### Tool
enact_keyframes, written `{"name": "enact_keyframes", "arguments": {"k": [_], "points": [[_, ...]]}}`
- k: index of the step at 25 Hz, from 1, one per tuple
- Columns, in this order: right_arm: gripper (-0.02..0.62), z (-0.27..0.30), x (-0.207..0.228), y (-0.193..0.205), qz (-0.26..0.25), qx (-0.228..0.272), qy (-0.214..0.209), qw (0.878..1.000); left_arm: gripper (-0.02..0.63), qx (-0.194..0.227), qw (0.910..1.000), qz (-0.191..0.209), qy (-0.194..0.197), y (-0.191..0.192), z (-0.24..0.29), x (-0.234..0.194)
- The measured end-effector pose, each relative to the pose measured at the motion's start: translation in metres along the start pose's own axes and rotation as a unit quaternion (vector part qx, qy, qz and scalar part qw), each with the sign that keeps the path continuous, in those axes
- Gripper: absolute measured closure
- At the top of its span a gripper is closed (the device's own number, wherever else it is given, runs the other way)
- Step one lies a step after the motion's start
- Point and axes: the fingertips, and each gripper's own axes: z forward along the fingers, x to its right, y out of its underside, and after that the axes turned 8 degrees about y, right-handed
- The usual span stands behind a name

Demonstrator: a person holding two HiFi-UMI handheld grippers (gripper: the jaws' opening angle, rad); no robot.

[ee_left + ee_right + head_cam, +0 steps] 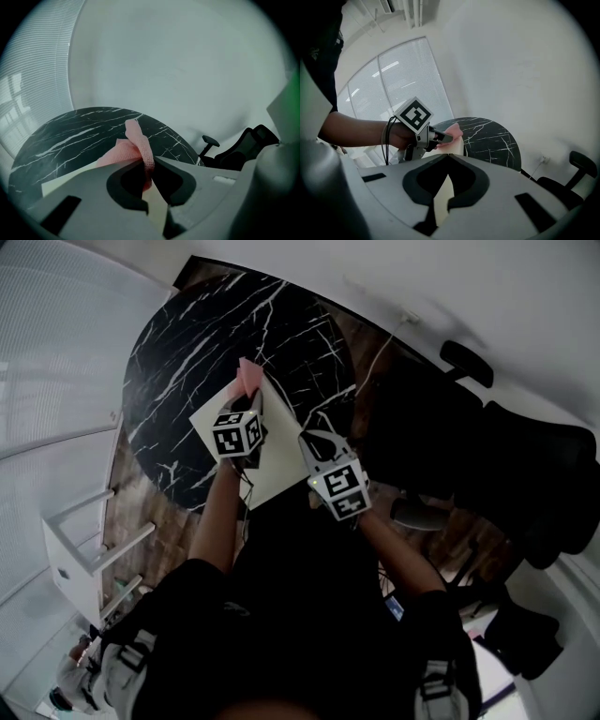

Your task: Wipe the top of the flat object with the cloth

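A cream flat board [278, 463] lies on the round black marble table [187, 352], overhanging its near edge. My left gripper [250, 401] is shut on a pink cloth [248, 379], which rests at the board's far corner. In the left gripper view the cloth [133, 149] bunches up between the jaws of the left gripper [149, 161], above the board [61, 183]. My right gripper [315, 442] is shut on the board's near right edge. In the right gripper view the board [445, 192] runs between the jaws of the right gripper [448, 156], and beyond it the left gripper [444, 137] presses the cloth [453, 131].
Black office chairs [525, 465] stand right of the table, close to my right arm. A white shelf unit [84, 549] is on the floor at the left. White blinds and a wall close off the far side. The marble top [492, 136] extends beyond the board.
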Motion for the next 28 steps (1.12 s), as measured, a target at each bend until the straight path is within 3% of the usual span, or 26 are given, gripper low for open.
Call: {"name": "enact_keyframes", "arguments": {"k": [9, 14, 18, 23, 28], "points": [[0.6, 0.019, -0.047, -0.016, -0.058, 0.005, -0.076, 0.995, 0.586, 0.07, 0.9933, -0.04, -0.083, 0.001, -0.088, -0.05], [0.6, 0.029, -0.084, -0.014, -0.091, -0.004, -0.125, 0.988, 0.586, 0.099, 0.981, -0.073, -0.15, 0.023, -0.145, -0.086], [0.6, 0.034, -0.116, -0.01, -0.116, -0.011, -0.163, 0.98, 0.586, 0.095, 0.9724, -0.097, -0.19, 0.055, -0.176, -0.104], [0.6, 0.037, -0.144, -0.003, -0.128, -0.021, -0.192, 0.973, 0.586, 0.086, 0.9653, -0.127, -0.211, 0.09, -0.196, -0.115], [0.6, 0.037, -0.152, 0.002, -0.134, -0.025, -0.198, 0.971, 0.586, 0.075, 0.967, -0.147, -0.194, 0.11, -0.186, -0.11]]}}
